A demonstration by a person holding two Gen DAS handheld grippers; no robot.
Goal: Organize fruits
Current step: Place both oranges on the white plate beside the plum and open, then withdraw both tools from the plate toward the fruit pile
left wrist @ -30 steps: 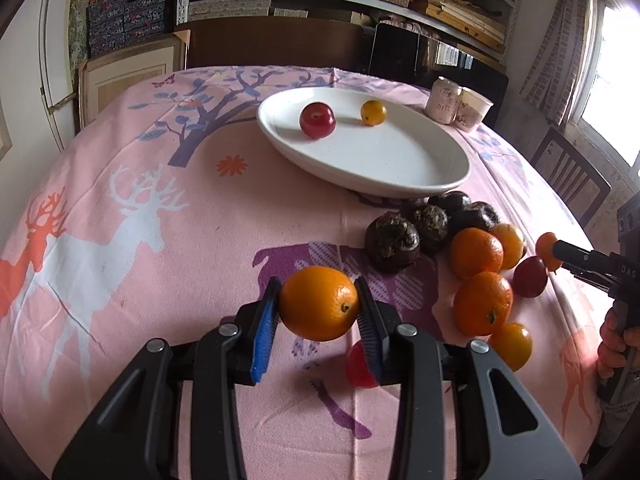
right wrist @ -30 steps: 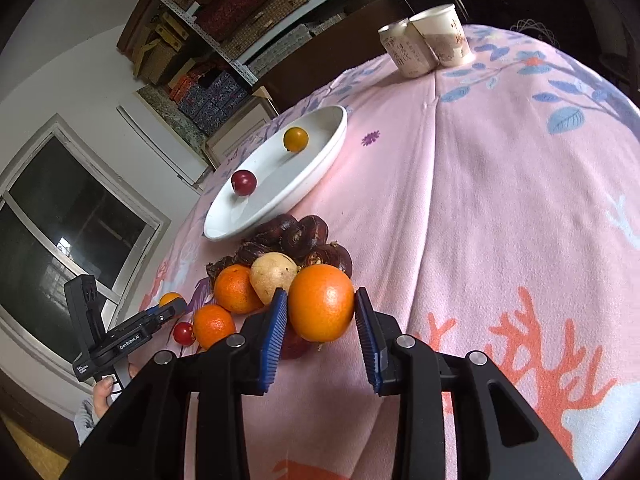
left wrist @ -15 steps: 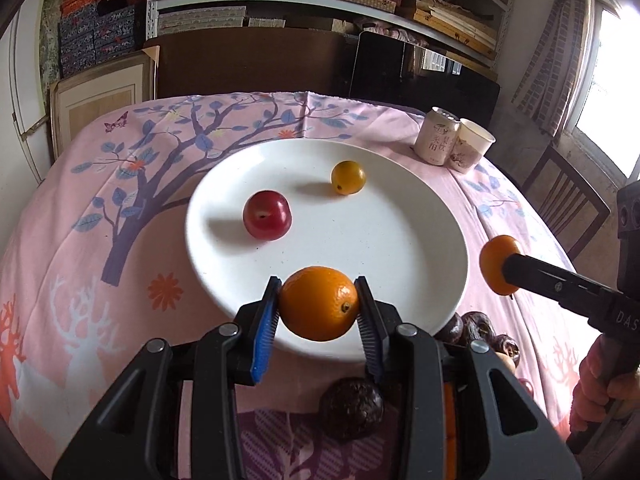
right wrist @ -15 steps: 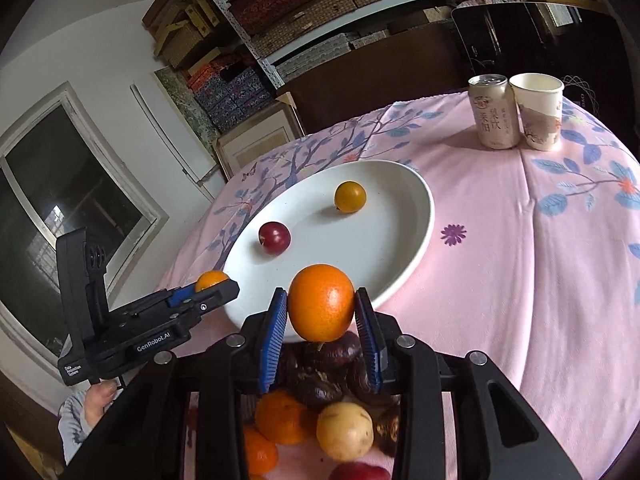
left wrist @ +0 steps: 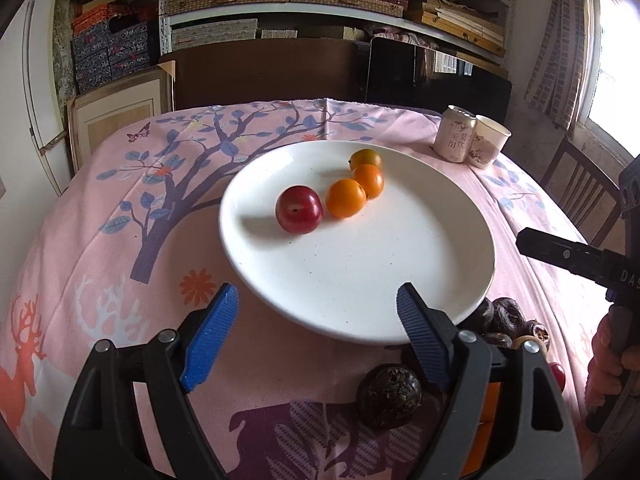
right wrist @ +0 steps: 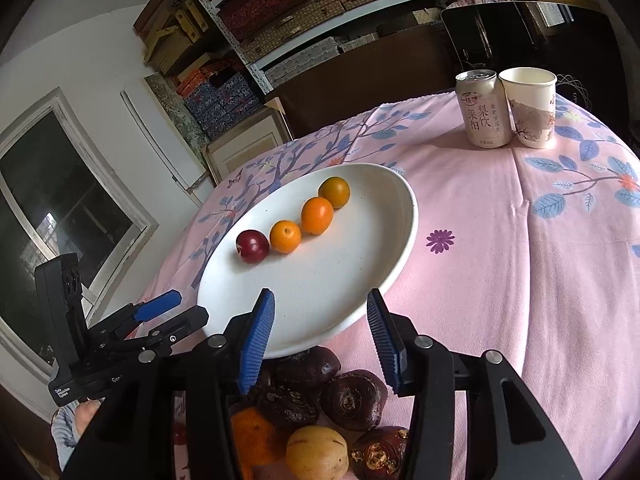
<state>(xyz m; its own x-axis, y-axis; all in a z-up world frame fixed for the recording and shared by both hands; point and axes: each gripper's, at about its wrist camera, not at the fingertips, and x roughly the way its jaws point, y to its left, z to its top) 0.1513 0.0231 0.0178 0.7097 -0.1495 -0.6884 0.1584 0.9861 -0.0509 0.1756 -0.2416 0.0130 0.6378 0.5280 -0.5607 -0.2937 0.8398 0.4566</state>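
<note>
orange fruits (right wrist: 301, 224) rowed along plate's (right wrist: 384, 256) length

Glossy white ceramic plate (left wrist: 440, 216); matt printed cloth tablecloth (left wrist: 120, 240); wrinkled dark fruits (right wrist: 352, 400); ribbed blue jaws

the right gripper (right wrist: 320, 328) hangs over the near rim of the white plate (right wrist: 384, 264), its jaws just opened and nothing between them. on the plate a red plum (right wrist: 252, 246), two oranges (right wrist: 285, 236) (right wrist: 317, 216) and a greenish-orange fruit (right wrist: 334, 192) lie in a row. the left gripper (right wrist: 172, 316) shows at the left, jaws apart.
</note>
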